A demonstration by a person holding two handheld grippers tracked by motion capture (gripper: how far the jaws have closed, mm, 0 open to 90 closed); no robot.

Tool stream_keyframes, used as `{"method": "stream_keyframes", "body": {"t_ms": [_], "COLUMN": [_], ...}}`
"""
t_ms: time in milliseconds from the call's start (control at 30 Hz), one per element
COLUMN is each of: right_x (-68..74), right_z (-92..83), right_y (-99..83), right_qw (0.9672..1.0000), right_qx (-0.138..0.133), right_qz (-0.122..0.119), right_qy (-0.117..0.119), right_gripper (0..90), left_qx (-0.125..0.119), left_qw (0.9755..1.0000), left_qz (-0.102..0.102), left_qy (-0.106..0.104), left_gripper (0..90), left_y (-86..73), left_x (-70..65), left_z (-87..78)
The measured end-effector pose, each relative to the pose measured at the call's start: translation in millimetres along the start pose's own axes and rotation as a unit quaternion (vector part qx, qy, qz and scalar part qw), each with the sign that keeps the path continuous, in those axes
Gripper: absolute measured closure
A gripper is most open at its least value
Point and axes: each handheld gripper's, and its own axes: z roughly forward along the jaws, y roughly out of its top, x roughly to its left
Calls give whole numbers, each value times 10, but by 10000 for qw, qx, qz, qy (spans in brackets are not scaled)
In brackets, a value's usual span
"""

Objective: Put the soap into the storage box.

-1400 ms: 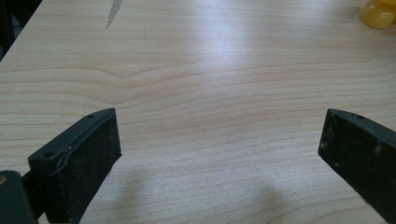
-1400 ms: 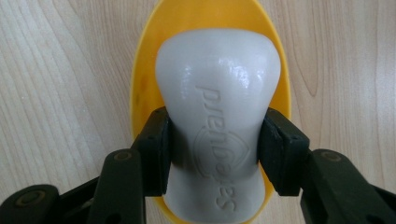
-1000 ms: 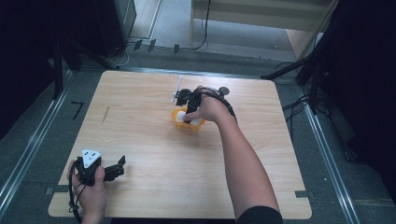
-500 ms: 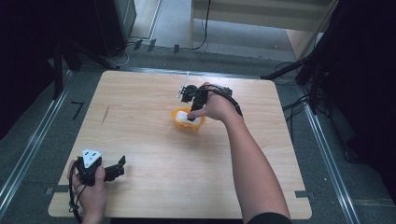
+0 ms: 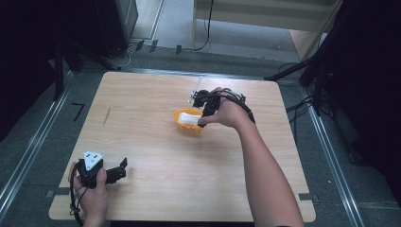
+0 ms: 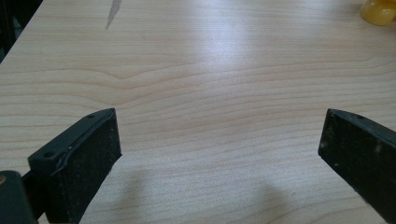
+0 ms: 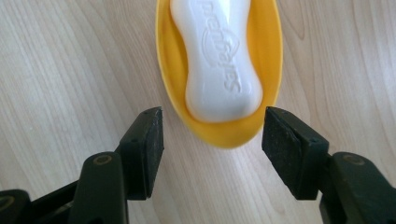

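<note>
A yellow oval soap dish sits mid-table, a little toward the back, with a white bar of soap lying in it. My right gripper hovers just over the dish's near end, open, its jaws straddling the rim with nothing between them. My left gripper rests low at the front left corner, open wide over bare wood. The dish's edge peeks in at the top right of the left gripper view.
The wooden table carries a dark streak on its left side. A thin metal piece lies behind the right gripper. Beyond the table's back edge run cables and a shelf frame.
The right hand and gripper have drawn back slightly toward the right of the dish, and the soap lies free in the dish. The left gripper has stayed put.
</note>
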Motion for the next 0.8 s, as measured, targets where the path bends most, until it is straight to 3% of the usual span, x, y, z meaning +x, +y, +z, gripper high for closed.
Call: {"method": "stream_keyframes", "body": {"t_ms": [800], "right_x": [46], "right_z": [-68], "right_y": [-637], "right_qw": [9989], "right_qx": [-9], "right_qz": [465], "right_qy": [-10], "right_gripper": [332], "left_qx": [4], "left_qw": [10000], "left_qz": [20], "left_qy": [10], "left_gripper": [0], "left_y": [0], "left_x": [-6], "left_z": [2]}}
